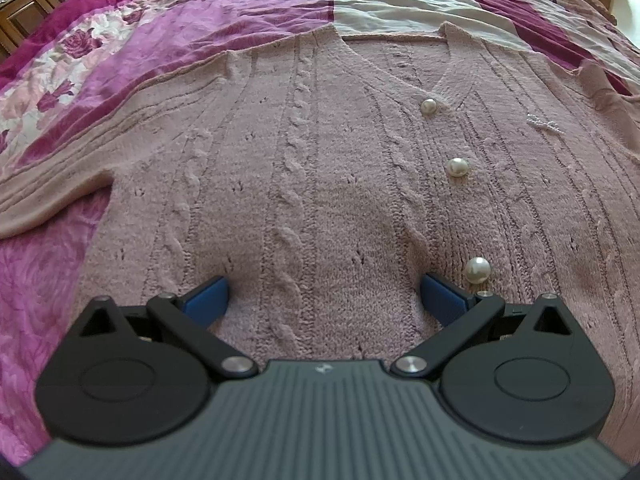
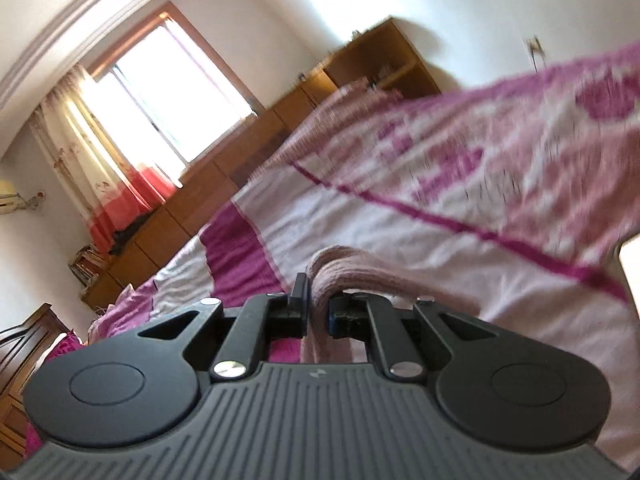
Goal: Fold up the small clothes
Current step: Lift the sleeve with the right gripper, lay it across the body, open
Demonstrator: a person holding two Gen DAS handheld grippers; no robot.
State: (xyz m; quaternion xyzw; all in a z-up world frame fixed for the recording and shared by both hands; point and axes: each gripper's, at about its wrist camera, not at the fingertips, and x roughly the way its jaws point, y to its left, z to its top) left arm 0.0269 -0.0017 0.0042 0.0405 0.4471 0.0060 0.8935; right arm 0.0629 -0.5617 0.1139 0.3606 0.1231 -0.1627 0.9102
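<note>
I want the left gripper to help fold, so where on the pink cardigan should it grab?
Probably the sleeve's lower edge on the cardigan, coming in from the left: it lies loose over the bedspread, unlike the flat knit between the left gripper's open jaws.

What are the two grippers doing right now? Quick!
Left gripper: open, resting on the pink cardigan, holding nothing.
Right gripper: closed on a fold of pink knit.
</note>
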